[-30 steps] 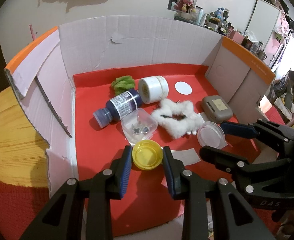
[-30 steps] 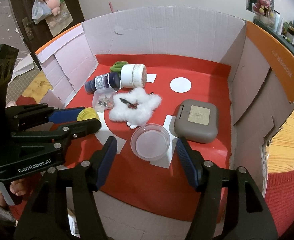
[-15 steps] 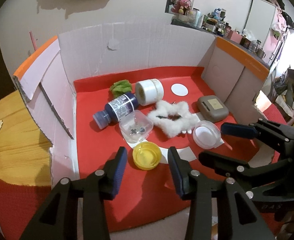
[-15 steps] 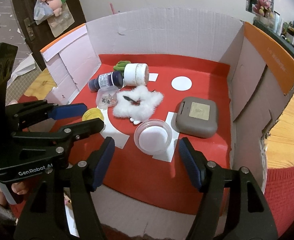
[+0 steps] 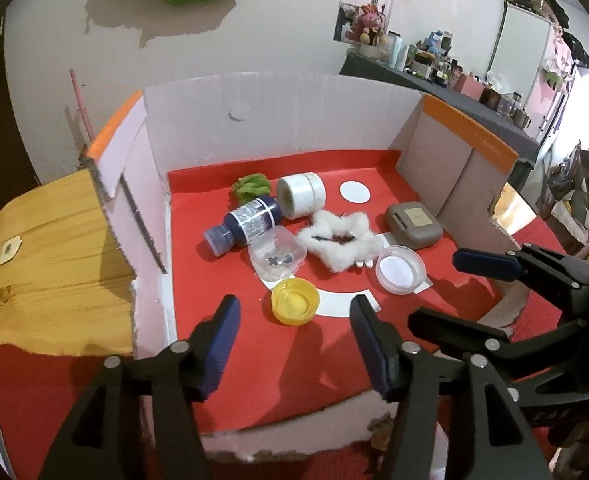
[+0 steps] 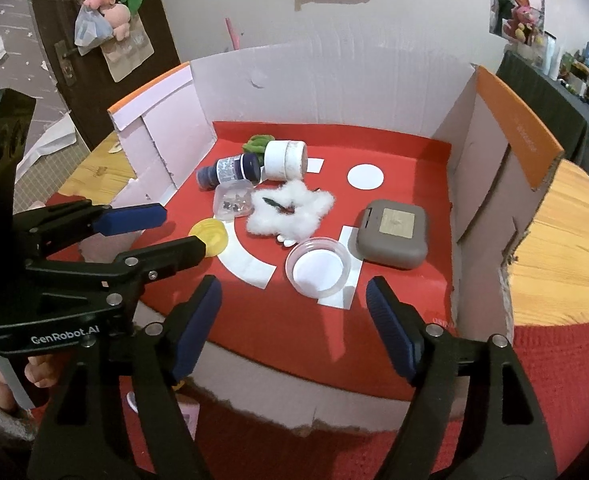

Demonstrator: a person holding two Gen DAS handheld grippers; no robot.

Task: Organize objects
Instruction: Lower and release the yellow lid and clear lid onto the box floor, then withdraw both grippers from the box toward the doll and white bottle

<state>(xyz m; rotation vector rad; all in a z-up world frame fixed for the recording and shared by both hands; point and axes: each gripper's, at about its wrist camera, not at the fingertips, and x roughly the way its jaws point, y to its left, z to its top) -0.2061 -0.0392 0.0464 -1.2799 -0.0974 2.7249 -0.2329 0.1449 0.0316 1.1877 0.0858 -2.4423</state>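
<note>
Yellow cap (image 5: 295, 306) sits open side up on the red liner (image 5: 254, 368), just beyond the left gripper (image 5: 294, 344) and clear of both pads; the jaws have just been opening, now moderately wide, nothing between them. Clear round dish (image 6: 318, 270) likewise lies just ahead of the right gripper (image 6: 294, 316), mouth up, untouched; those jaws have also just been opening, wide and empty. Farther ahead, the dark bottle (image 5: 244, 226) lies on its side, long axis diagonal, cap end toward the left gripper's left.
</note>
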